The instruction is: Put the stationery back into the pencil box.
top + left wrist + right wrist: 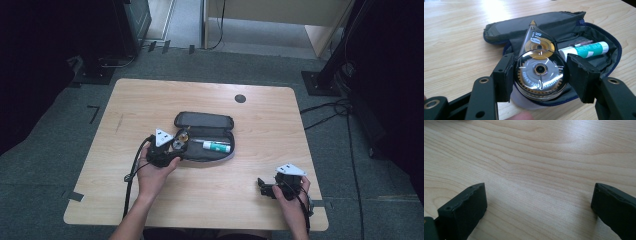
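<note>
Pale wood table (150, 100), grey carpet (60, 150), left gripper (540, 72) clamping correction tape (540, 75), right gripper (539, 202) spread wide

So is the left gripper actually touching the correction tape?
Touching. The left gripper view shows the left gripper with both pads pressed against the round sides of the correction tape, above the open pencil case.

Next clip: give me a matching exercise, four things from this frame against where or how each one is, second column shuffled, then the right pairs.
Things:
1. correction tape dispenser
2. glue stick
3. pencil case
4. right gripper

States:
A. lying inside the case
B. jaws open over bare wood, holding nothing
C. unzipped, lid flap folded back on the table
D. clamped between the jaws of the left gripper

Pairs: 1-D, 2-A, 3-C, 4-B
</note>
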### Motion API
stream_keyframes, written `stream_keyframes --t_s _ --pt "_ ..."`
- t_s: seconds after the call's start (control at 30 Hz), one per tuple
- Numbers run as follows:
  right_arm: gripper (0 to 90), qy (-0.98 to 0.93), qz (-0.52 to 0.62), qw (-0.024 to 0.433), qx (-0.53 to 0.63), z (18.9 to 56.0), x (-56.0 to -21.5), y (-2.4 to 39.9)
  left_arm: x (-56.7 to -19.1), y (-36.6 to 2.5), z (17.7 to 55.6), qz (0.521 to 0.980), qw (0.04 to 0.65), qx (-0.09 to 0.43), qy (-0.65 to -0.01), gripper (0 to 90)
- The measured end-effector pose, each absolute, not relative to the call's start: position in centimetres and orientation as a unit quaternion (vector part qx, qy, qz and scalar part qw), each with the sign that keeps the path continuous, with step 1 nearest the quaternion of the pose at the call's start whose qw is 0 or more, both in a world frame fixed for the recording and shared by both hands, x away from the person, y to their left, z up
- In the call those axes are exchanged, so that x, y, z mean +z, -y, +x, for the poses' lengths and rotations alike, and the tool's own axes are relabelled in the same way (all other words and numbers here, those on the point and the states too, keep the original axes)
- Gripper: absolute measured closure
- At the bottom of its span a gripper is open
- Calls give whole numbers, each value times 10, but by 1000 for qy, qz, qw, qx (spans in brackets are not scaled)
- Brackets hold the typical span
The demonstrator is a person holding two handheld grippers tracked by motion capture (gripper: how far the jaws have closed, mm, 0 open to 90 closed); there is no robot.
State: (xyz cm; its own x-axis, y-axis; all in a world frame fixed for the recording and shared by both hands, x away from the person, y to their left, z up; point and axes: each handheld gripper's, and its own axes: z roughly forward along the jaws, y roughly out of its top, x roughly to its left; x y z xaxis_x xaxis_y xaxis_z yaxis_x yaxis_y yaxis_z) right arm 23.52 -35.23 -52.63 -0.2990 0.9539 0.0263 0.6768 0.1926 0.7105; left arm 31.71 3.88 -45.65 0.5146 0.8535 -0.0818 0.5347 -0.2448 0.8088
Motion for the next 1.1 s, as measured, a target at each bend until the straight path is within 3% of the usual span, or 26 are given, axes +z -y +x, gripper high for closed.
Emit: stream_keyframes --t_s 1.1 --pt "0 -742 548 217 320 235 -526 352 -481 -11 350 791 373 147 -461 422"
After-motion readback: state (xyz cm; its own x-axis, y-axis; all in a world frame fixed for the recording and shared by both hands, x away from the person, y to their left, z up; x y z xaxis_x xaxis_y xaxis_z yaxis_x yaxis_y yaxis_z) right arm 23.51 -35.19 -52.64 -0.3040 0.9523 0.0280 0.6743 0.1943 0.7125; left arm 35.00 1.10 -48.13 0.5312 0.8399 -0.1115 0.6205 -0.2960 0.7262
